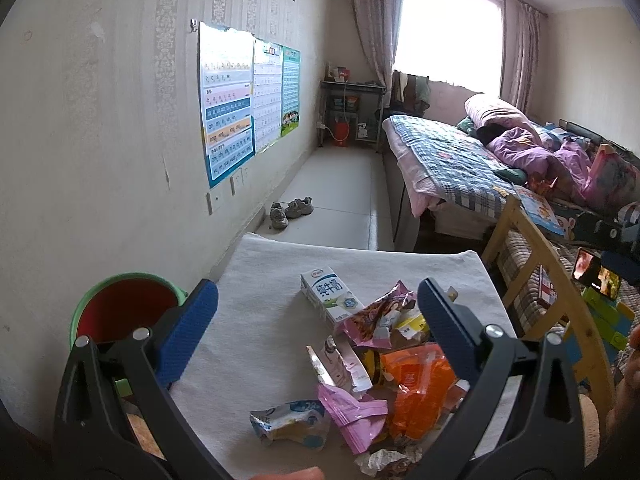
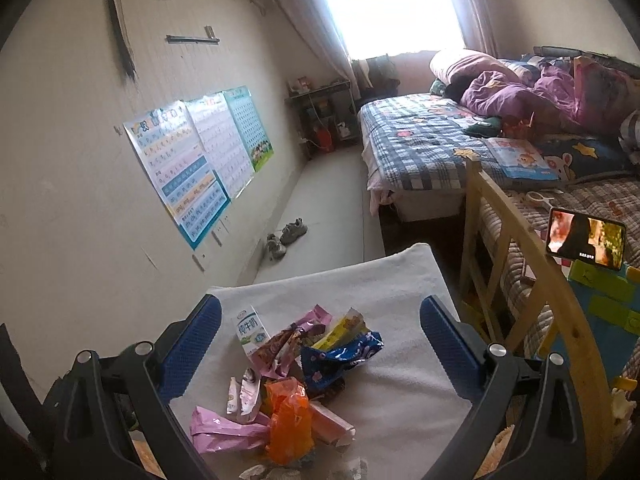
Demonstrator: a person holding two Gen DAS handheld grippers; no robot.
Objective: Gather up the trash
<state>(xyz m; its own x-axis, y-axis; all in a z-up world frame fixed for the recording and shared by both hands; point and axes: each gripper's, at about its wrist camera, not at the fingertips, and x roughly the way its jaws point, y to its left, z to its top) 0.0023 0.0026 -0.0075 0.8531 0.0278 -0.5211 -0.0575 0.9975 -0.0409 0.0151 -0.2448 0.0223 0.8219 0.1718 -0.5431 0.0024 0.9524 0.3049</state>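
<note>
Under my left gripper [image 1: 318,312] the table wears a matt, nubbly white cloth [image 1: 256,320]. My finger pads [image 1: 188,332] are blue rubbery plastic with a knurled grain, on smooth black plastic arms fixed with shiny metal rivets. Between the pads I see a glossy cardboard milk carton [image 1: 330,296], a crinkled orange plastic wrapper [image 1: 416,392] and shiny pink foil packets [image 1: 352,416]. Left of the gripper sits a smooth plastic bucket [image 1: 124,308]. Right of my right gripper [image 2: 320,336] runs a bare wooden rail [image 2: 532,264], and ahead lies a glossy blue wrapper [image 2: 340,356].
</note>
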